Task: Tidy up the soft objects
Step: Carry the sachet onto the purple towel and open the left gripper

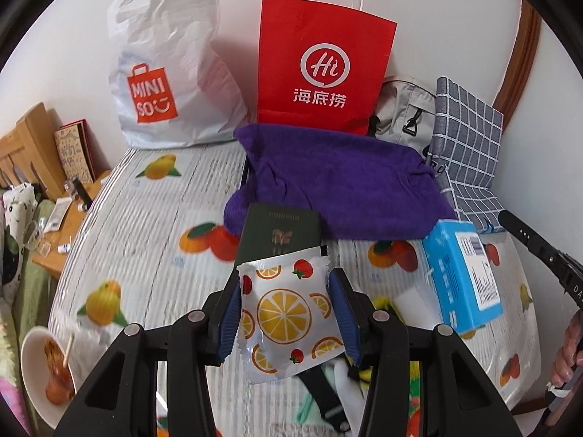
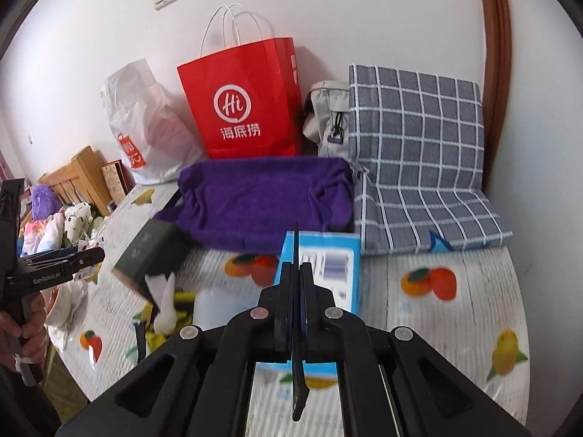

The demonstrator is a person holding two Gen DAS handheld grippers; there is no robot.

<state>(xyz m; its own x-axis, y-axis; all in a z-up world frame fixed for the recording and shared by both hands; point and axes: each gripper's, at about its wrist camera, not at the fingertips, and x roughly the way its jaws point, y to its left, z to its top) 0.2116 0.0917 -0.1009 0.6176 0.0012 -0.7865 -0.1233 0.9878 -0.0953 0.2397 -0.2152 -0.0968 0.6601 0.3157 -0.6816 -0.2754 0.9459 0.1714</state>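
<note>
One packet (image 1: 288, 313), long axis upright in frame, pinched in left hand-held gripper (image 1: 288, 315); right hand-held gripper (image 2: 299, 273) closed, empty. Two bags upper frame.

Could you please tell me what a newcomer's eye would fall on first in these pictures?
Most striking is the red paper bag standing against the wall at the back, with the white Miniso bag on its left and a purple towel heaped before it. Up close, the left gripper pinches a citrus-printed packet above the fruit-patterned tablecloth. The right gripper is shut, in front of a blue box.
</note>
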